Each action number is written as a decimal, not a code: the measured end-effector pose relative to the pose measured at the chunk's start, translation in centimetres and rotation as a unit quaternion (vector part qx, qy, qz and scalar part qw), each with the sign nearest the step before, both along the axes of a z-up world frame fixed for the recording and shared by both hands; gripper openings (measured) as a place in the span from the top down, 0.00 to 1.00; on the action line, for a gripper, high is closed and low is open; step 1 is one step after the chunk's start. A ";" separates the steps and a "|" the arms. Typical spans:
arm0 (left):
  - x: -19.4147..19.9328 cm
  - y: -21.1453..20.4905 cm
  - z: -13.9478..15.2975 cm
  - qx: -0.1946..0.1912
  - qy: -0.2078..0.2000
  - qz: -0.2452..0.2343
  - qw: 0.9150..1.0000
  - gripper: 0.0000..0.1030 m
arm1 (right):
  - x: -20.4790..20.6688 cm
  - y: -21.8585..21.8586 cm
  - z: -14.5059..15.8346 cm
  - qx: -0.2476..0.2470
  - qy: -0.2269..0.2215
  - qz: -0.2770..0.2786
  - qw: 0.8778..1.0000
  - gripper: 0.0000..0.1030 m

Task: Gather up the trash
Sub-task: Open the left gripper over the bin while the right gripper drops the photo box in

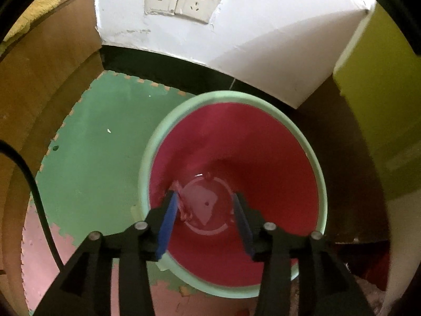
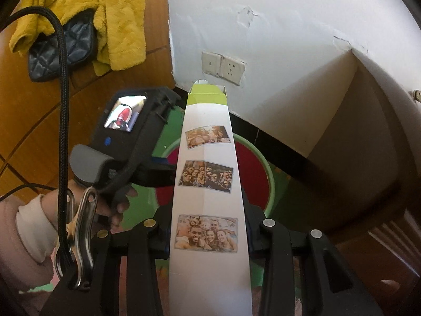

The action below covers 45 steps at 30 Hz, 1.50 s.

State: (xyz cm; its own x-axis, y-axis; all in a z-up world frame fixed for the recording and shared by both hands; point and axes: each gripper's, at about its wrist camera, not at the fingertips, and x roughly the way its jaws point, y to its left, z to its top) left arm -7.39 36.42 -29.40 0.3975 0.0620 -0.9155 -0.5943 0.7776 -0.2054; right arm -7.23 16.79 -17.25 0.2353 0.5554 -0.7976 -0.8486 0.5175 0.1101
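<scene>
In the left wrist view a bin with a pale green rim (image 1: pixel 236 96) and a red inside stands on the floor mats. My left gripper (image 1: pixel 204 194) hangs over its mouth, pointing down into it, with its blue pads (image 1: pixel 167 226) apart. A small crumpled red scrap (image 1: pixel 184 208) shows just inside the left pad, against the bin's bottom; I cannot tell whether it touches the pad. My right gripper (image 2: pixel 208 210) is shut on a tall white carton (image 2: pixel 208 184) with a green top and printed photos. The carton stands above the bin (image 2: pixel 268 173).
A white wall corner with two sockets (image 1: pixel 184 2) is behind the bin. A yellow-green cabinet (image 1: pixel 381 92) stands to the right and wooden furniture (image 1: pixel 39 92) to the left. Green and pink foam mats (image 1: pixel 100 144) cover the floor. A yellow fleece garment (image 2: pixel 118 13) and a dark quilted bag (image 2: pixel 60 50) lie on wood.
</scene>
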 end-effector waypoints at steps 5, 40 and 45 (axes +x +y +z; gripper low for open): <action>-0.9 0.6 1.5 0.002 -0.011 0.017 1.000 0.53 | 0.4 0.4 -1.1 -0.014 0.016 -0.007 1.000 0.62; -3.5 2.9 9.4 0.058 -0.051 0.056 0.995 0.52 | 1.8 1.2 -2.4 0.025 0.106 -0.022 0.994 0.35; -3.5 2.3 10.5 0.064 -0.057 0.049 0.995 0.52 | 0.5 0.2 -0.2 0.047 0.105 0.009 0.993 0.35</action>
